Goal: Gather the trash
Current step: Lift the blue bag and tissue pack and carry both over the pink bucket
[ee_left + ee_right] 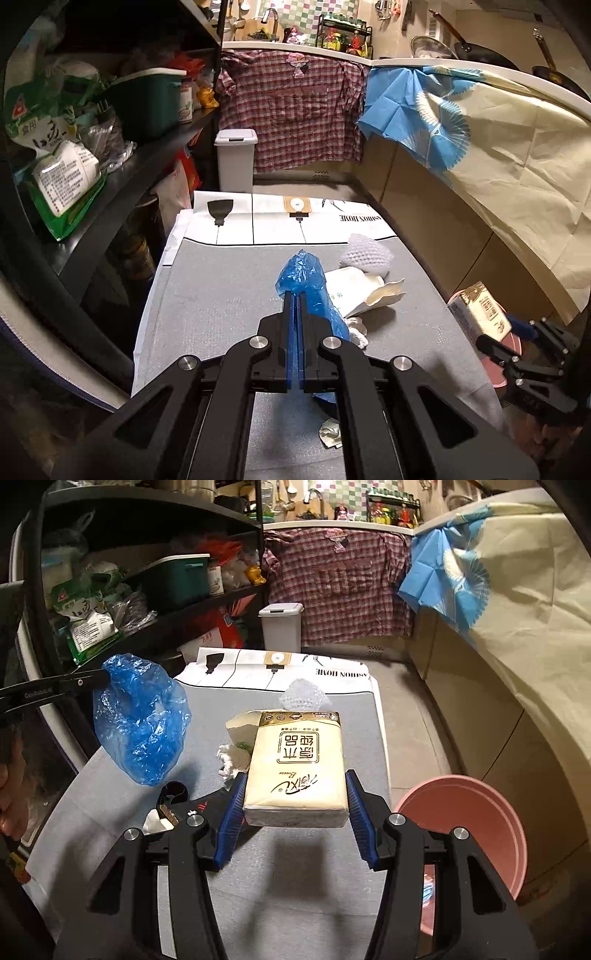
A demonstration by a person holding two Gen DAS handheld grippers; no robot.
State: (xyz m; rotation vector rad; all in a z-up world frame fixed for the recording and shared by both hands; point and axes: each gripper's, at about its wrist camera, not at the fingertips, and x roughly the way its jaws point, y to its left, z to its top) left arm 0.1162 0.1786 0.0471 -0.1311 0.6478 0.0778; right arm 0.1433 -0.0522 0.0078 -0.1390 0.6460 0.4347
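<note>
My left gripper (pixel 295 295) is shut on a crumpled blue plastic bag (pixel 306 280), which hangs above the grey mat (pixel 207 295). The right wrist view shows that bag (pixel 142 720) dangling from the left gripper (pixel 101 675) at the left. My right gripper (pixel 295 786) is shut on a cream tissue pack (pixel 295 771), lifted over the mat (pixel 303 886); the same pack (pixel 480 310) shows at the right edge of the left wrist view. On the mat lie a torn paper carton (pixel 364 290), white foam netting (pixel 365 253), crumpled tissue (pixel 356 330) and a paper scrap (pixel 332 432).
A pink basin (pixel 476 827) sits on the floor to the right of the mat. A small white lidded bin (pixel 236 162) stands at the far end. Dark shelves (pixel 122 177) with packets line the left side. Cloth-draped counters (pixel 498 155) run along the right.
</note>
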